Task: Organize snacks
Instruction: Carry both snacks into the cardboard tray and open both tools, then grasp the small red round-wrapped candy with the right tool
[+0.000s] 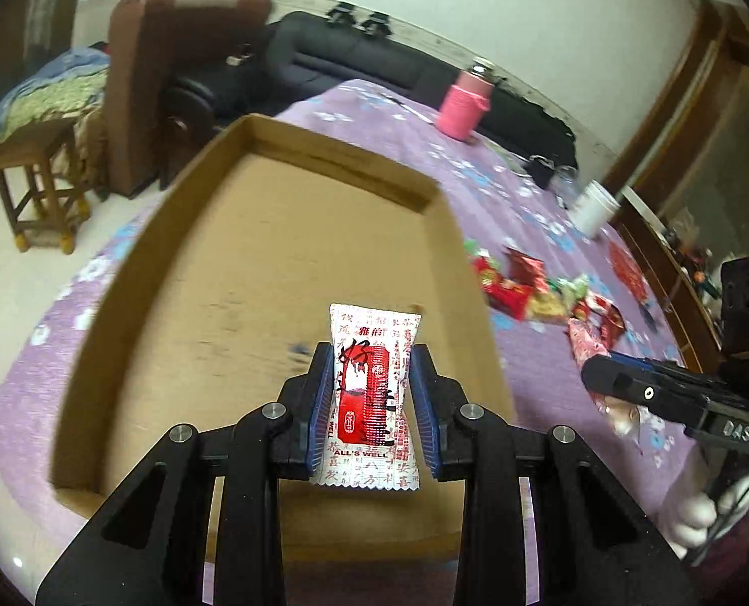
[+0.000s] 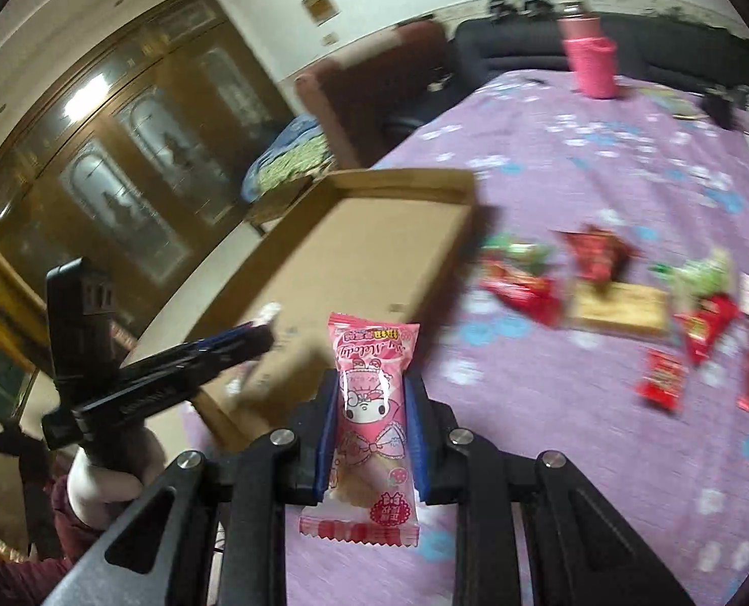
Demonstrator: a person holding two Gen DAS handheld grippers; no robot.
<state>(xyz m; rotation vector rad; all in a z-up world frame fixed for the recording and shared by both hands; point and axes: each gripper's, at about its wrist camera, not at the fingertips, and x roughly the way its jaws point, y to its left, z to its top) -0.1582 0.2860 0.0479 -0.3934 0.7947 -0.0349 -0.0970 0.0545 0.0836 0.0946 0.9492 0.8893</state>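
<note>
Item one: left claw (image 1: 371, 389), clenched on a white-and-red snack packet (image 1: 369, 394), long axis running along the fingers, held over the floor of the cardboard tray (image 1: 137, 262). Legible print: "ALL'S WELL", beside Chinese characters.

Item two: right claw (image 2: 371, 429), clenched on a pink snack packet (image 2: 371, 429), same lengthwise hold, "My Melody" script and cartoon figure showing. The tray lies ahead and to its left; the left hand is nearer it.

Item three: loose snacks (image 2: 627, 293), red and green wrappers, on the purple flowered counter (image 2: 576, 177), right of the tray.
</note>
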